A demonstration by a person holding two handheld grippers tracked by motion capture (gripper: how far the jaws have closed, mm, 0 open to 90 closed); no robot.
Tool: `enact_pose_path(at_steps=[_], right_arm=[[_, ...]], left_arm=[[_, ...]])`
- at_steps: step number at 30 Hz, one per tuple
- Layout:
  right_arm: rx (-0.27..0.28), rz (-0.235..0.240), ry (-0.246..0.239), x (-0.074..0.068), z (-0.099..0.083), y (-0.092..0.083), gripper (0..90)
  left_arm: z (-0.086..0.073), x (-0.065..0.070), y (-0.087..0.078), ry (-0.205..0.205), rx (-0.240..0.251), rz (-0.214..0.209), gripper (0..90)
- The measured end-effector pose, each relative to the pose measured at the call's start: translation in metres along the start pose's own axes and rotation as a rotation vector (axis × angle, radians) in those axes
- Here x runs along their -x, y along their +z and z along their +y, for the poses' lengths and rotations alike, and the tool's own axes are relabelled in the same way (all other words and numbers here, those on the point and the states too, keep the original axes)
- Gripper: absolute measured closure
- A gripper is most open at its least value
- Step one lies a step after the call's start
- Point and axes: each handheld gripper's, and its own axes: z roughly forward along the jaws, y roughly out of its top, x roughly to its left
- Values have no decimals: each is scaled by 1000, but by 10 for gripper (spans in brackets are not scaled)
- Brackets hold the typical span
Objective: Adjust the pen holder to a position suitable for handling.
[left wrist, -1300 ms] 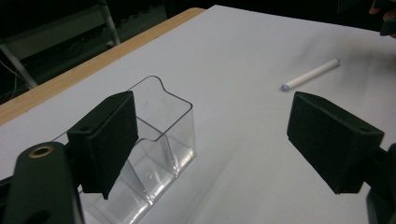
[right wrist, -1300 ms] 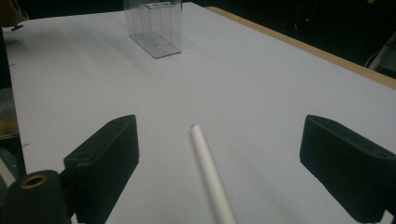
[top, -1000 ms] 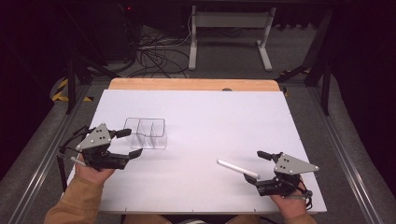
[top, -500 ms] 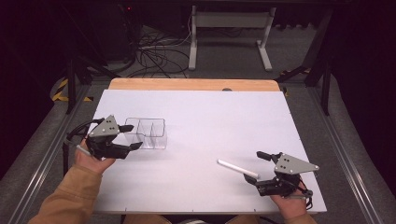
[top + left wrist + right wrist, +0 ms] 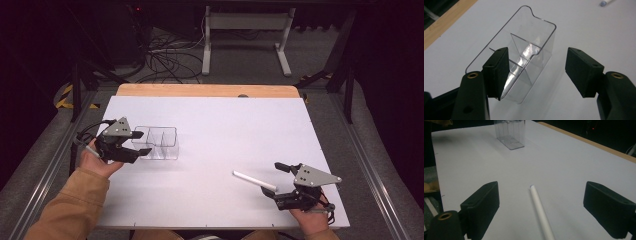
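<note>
A clear plastic container (image 5: 161,143) with inner dividers stands on the white table (image 5: 225,130) at the left. My left gripper (image 5: 143,143) is at its left end. In the left gripper view the container's (image 5: 529,42) near end lies between the jaws of the gripper (image 5: 537,62). The left pad (image 5: 497,71) is at its wall and the right pad (image 5: 582,71) stands apart; these jaws have just been closing. A white stick (image 5: 254,180) lies at the right. Its near end (image 5: 540,207) lies between the jaws of my right gripper (image 5: 278,182) (image 5: 541,188), which is open and does not touch it.
A wooden strip (image 5: 205,90) runs along the table's far edge. Beyond it the floor holds cables (image 5: 165,55) and a white desk frame (image 5: 245,30). Metal rails (image 5: 370,165) flank both sides of the table. A tan sleeve (image 5: 70,205) comes in at the bottom left.
My left gripper moved away from the person and rightward, up to the container's left end, and its jaws narrowed. The right gripper and the stick stayed put.
</note>
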Motion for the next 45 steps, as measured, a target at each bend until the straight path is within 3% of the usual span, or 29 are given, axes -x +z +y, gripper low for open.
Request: enact_pose_path(at_steps=[3, 8, 14, 15, 19, 28, 33, 45], right_arm=[[2, -2, 0, 0, 0, -1, 137], [5, -3, 6, 1, 0, -2, 138], [0, -3, -2, 0, 0, -1, 138], [0, -4, -3, 0, 0, -1, 139], [0, -6, -8, 1, 0, -2, 140], [-2, -15, -11, 1, 0, -2, 143], [1, -11, 1, 0, 0, -2, 143], [-5, -10, -3, 0, -2, -1, 144]], left_arm=[[-2, -6, 1, 0, 12, -36, 366], [-1, -8, 1, 11, -6, -39, 377], [1, -6, 3, 25, -56, -3, 410], [2, -6, 4, 23, -79, 26, 431], [3, -9, 5, 22, -91, 20, 470], [3, -13, 19, 63, -180, -2, 490], [5, -12, 27, 86, -225, 5, 491], [5, -10, 42, 91, -296, 15, 513]])
